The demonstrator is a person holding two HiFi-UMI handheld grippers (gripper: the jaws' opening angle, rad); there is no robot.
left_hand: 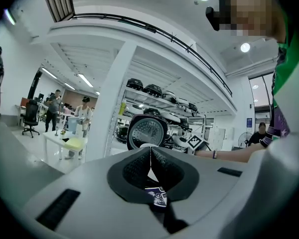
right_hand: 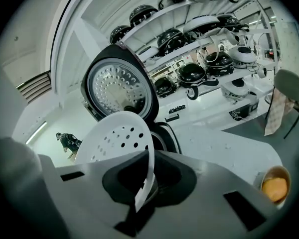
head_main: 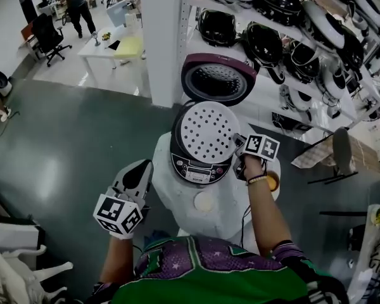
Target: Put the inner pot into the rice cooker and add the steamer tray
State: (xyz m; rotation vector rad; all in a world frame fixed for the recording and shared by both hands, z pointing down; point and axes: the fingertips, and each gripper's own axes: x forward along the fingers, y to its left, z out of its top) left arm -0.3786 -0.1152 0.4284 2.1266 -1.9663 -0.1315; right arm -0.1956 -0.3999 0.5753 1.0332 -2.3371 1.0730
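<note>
The black rice cooker [head_main: 191, 164] stands on a small white-covered table [head_main: 171, 189] with its lid [head_main: 218, 78] swung up. A white perforated steamer tray [head_main: 208, 132] lies over its mouth and hides the inside, so the inner pot cannot be seen. My right gripper [head_main: 238, 147] is shut on the tray's right rim. In the right gripper view the thin rim runs between the pads, with the tray [right_hand: 114, 136] tilted in front of the lid [right_hand: 117, 88]. My left gripper [head_main: 139, 170] hangs left of the table, shut and empty [left_hand: 150, 156].
Shelves [head_main: 291, 37] behind the cooker carry several more rice cookers. A small white disc [head_main: 203, 201] and an orange cup [head_main: 272, 181] sit on the table near me. A chair [head_main: 339, 151] stands to the right. Far off, a person stands by a white desk [head_main: 111, 46].
</note>
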